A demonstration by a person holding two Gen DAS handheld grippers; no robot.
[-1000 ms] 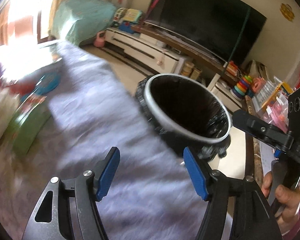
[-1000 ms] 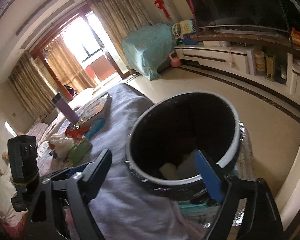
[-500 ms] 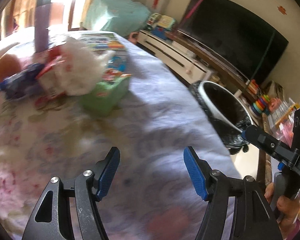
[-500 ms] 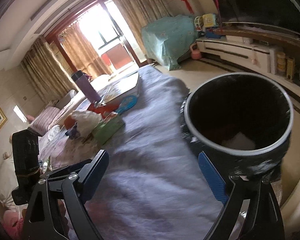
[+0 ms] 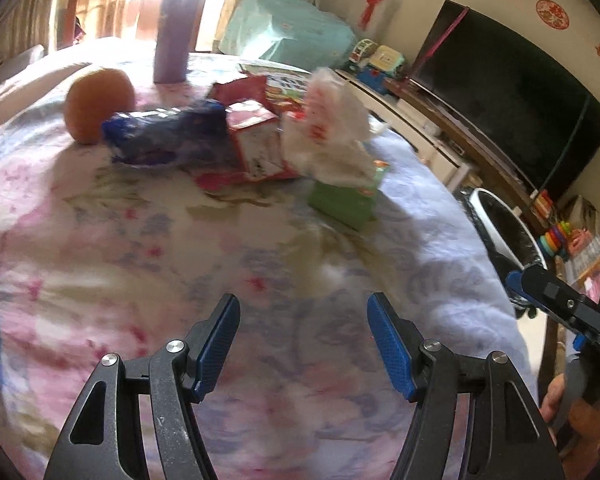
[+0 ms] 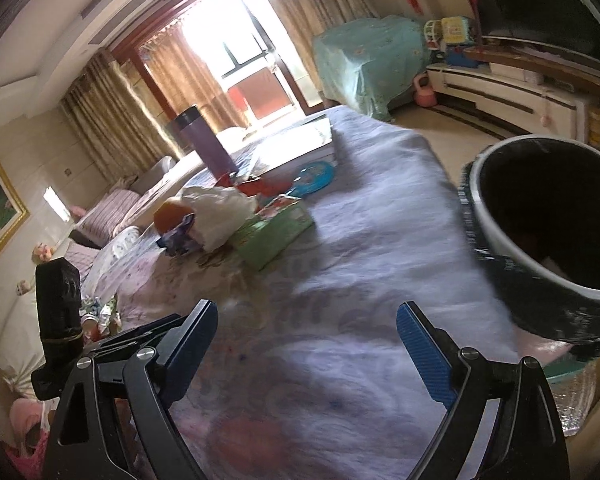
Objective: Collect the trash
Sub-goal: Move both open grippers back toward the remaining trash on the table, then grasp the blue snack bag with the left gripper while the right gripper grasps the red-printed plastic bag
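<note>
Litter lies in a heap on the flowered tablecloth (image 5: 148, 248): a blue wrapper (image 5: 164, 132), a red and white carton (image 5: 256, 144), a crumpled white plastic bag (image 5: 332, 132) and a green tissue box (image 5: 348, 196). The same heap shows in the right wrist view, with the white bag (image 6: 220, 212) and green box (image 6: 272, 232). My left gripper (image 5: 303, 320) hovers open over bare cloth, short of the heap. My right gripper (image 6: 306, 324) is open too, empty, with the black-lined bin (image 6: 548, 232) at its right. The bin (image 5: 500, 232) stands beyond the table's right edge.
An orange (image 5: 98, 104) and a purple flask (image 5: 176, 28) stand behind the litter. A picture book (image 6: 296, 144) and a blue disc (image 6: 314, 174) lie further back. A TV (image 5: 512, 96) on a low cabinet runs along the right wall. A sofa (image 6: 116, 208) is at the left.
Both grippers swung away from the bin toward the litter heap. The bin slid to the right edge of both views, and the heap came to the centre of the left wrist view.
</note>
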